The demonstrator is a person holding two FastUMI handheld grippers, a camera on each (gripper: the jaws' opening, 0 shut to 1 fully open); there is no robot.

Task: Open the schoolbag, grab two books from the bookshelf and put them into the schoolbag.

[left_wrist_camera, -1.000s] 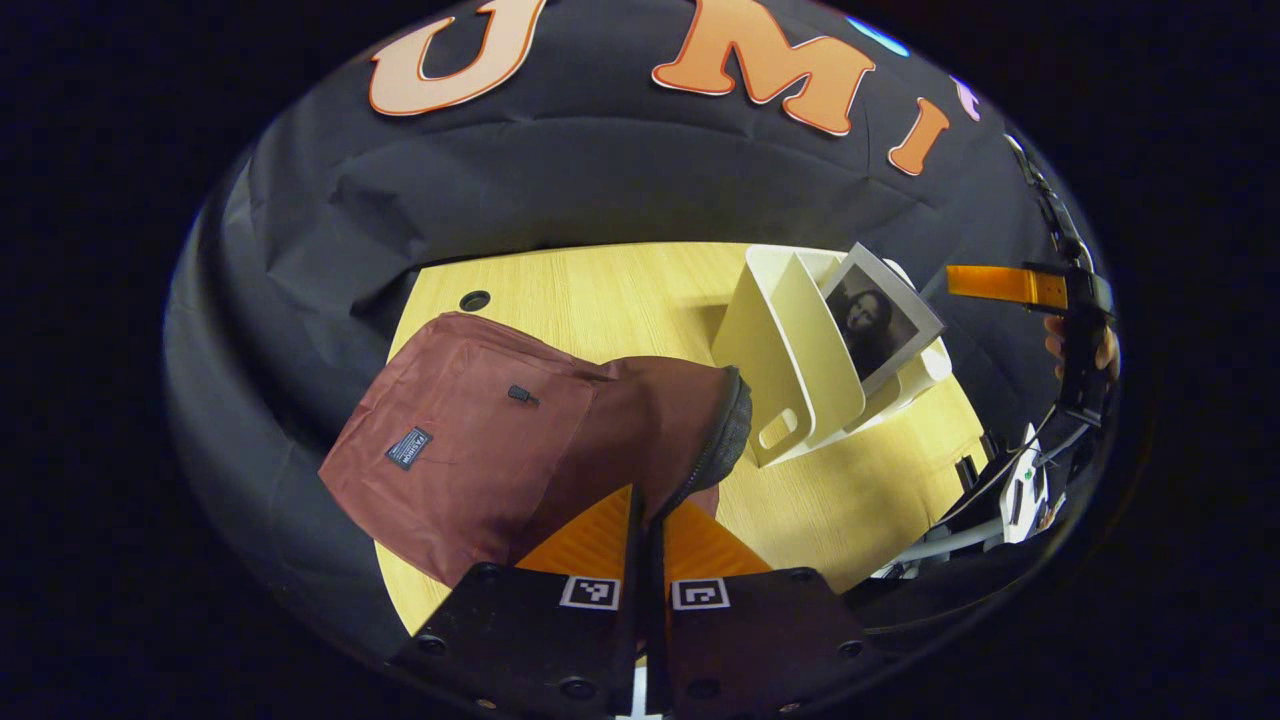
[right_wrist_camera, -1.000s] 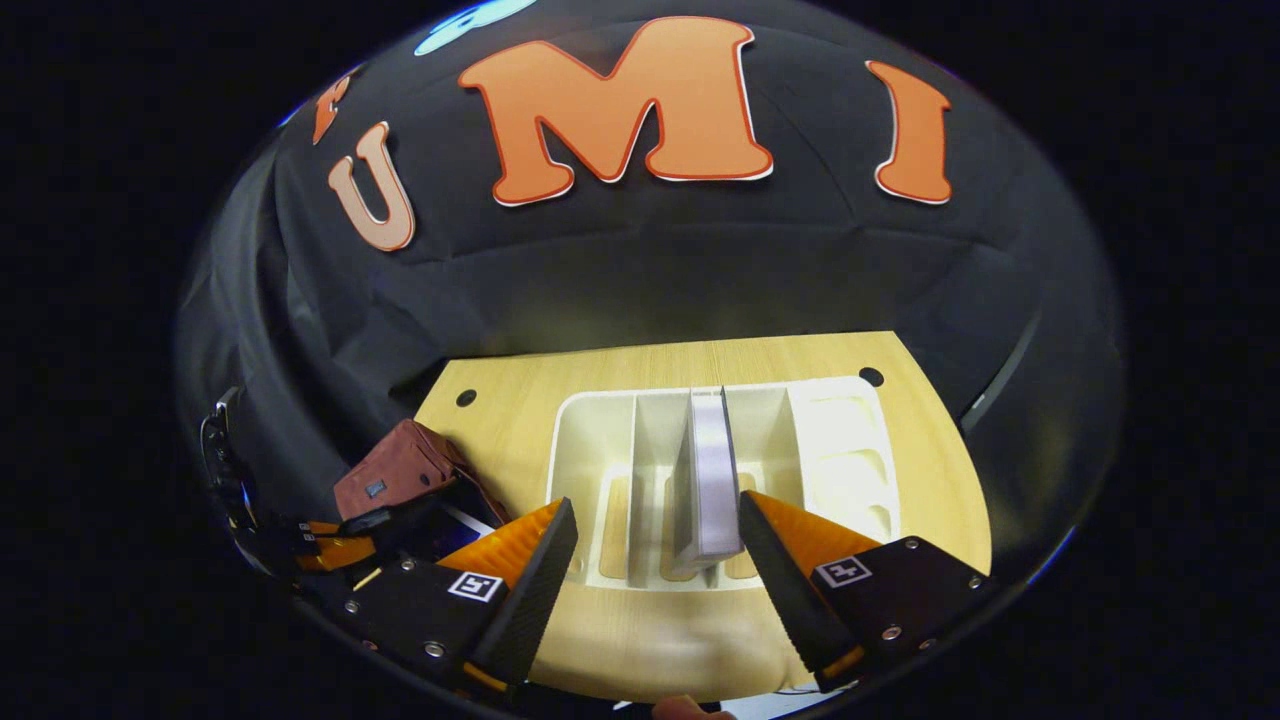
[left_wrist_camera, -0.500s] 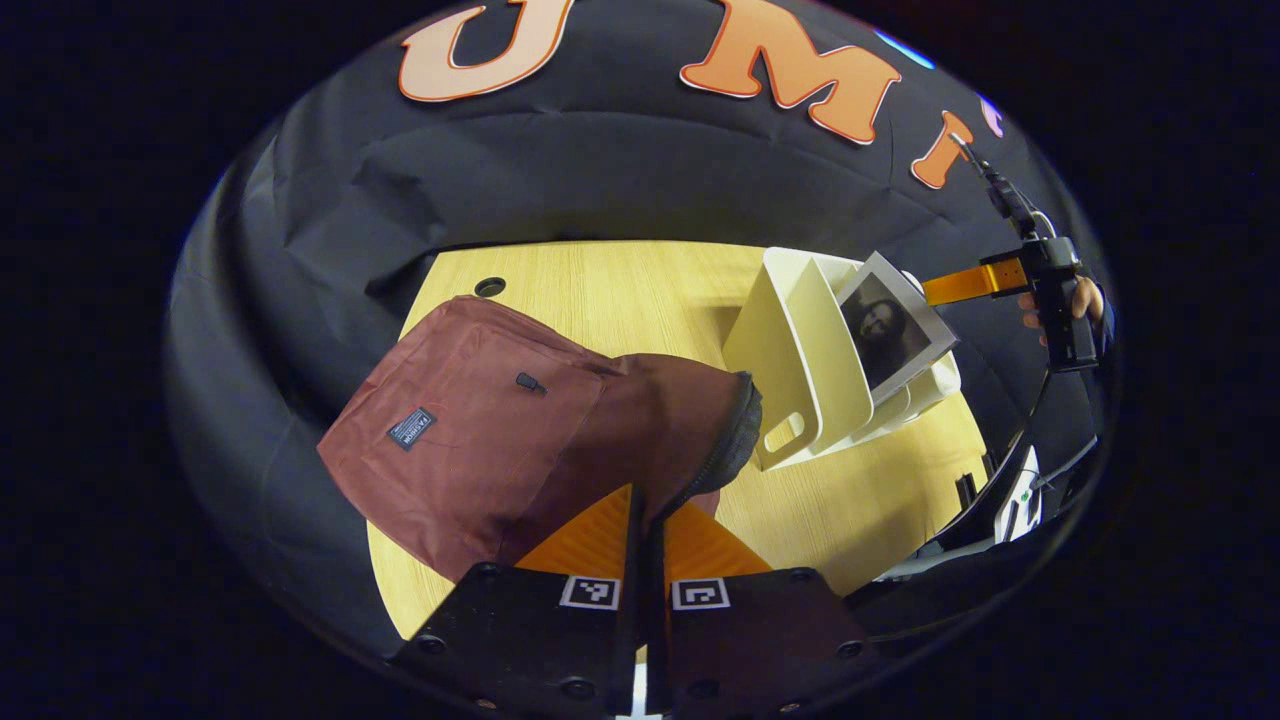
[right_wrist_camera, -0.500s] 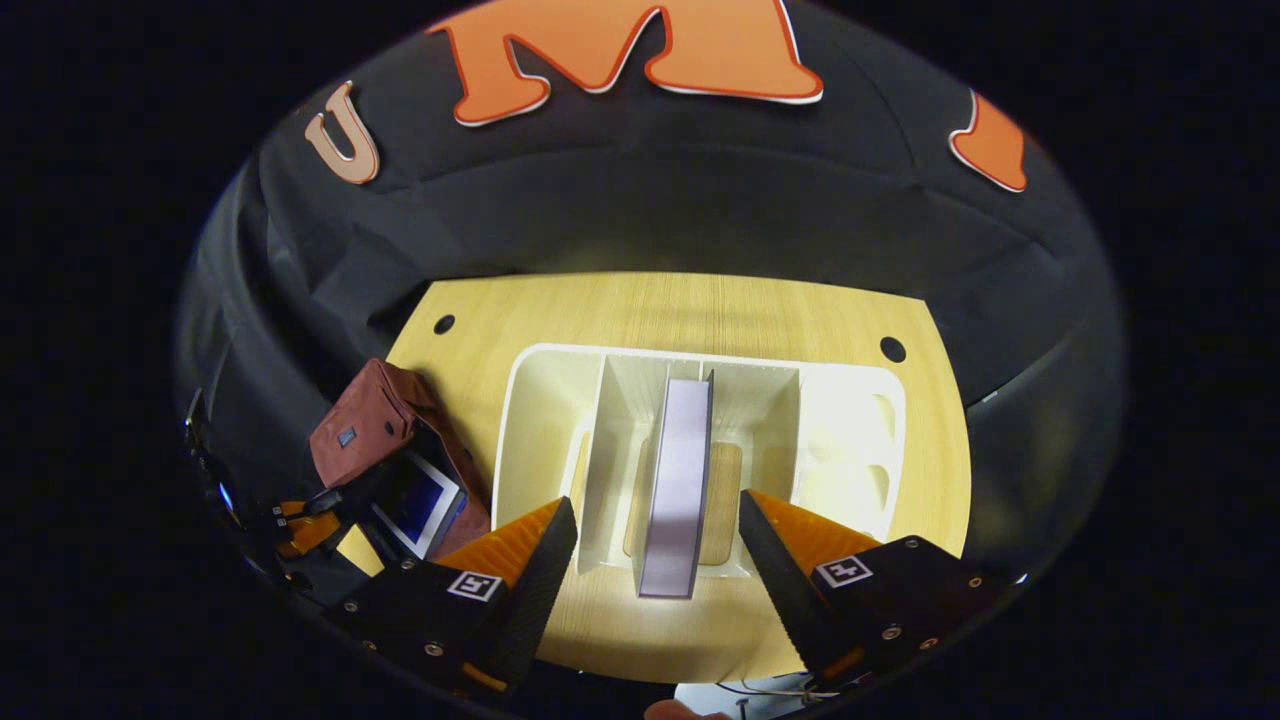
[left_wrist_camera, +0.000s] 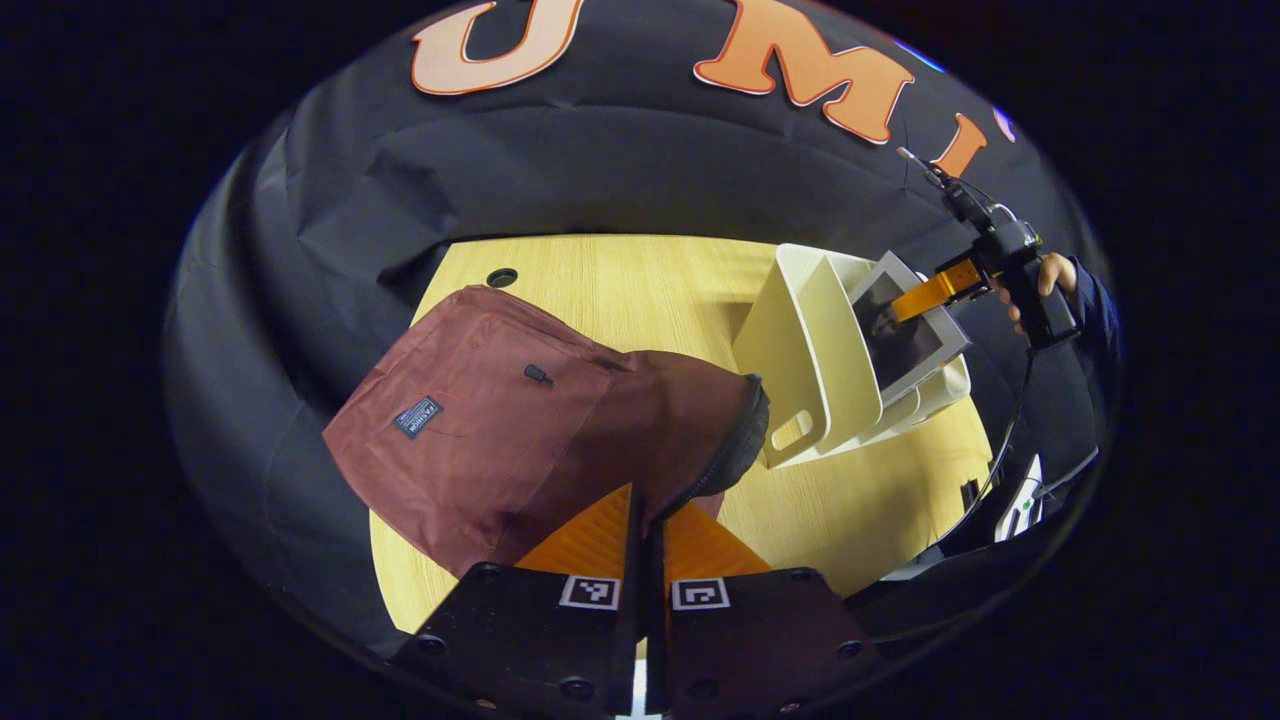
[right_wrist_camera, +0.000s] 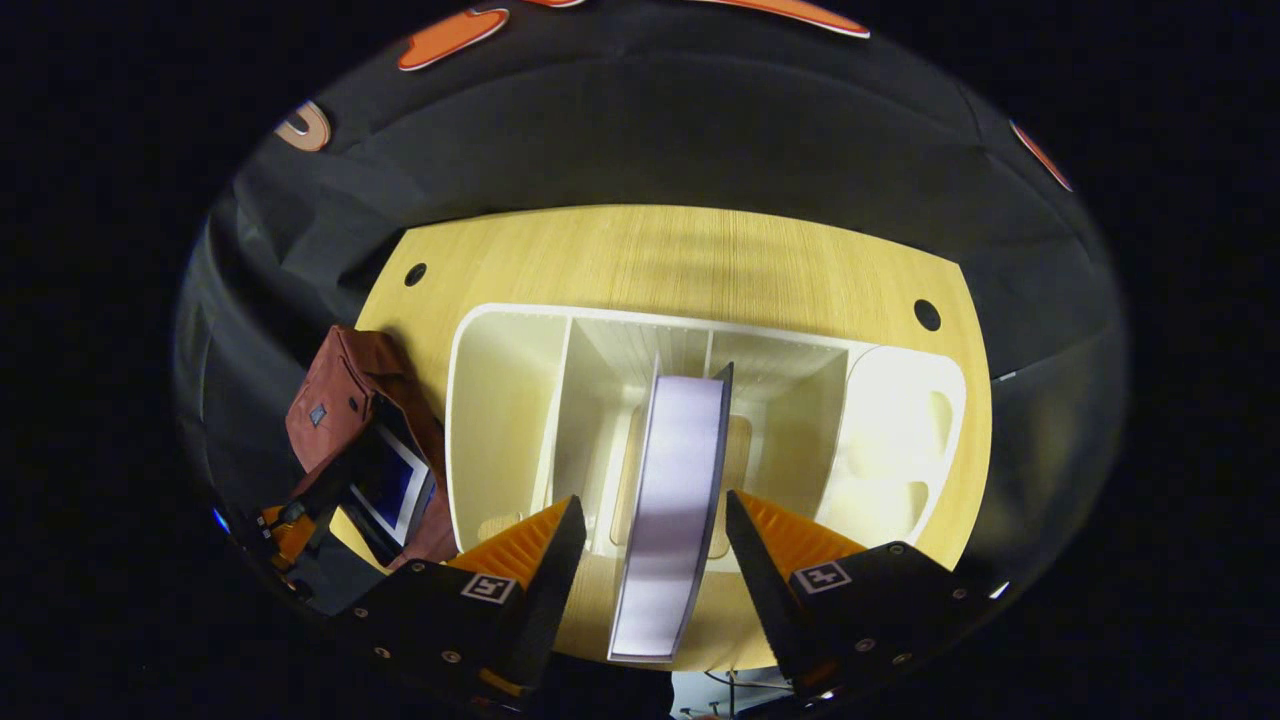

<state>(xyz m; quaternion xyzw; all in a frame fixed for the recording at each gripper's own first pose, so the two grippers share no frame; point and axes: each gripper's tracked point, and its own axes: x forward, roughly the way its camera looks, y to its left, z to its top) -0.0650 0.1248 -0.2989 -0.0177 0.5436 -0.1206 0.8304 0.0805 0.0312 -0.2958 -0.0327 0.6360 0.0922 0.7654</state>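
Book (right_wrist_camera: 672, 500) upright in middle slot of shelf (right_wrist_camera: 500, 400), edge toward camera, placed for grasp across covers. Right gripper (right_wrist_camera: 650, 560) wide open, fingers either side of book, nothing held; likely about to close on it. One blue-covered book (right_wrist_camera: 390, 490) already inside bag (left_wrist_camera: 500, 440). Bag on table (left_wrist_camera: 620, 280), just beside shelf. Left gripper (left_wrist_camera: 645, 520) closed on zip edge at bag mouth, apparently to hold opening wide for second book.
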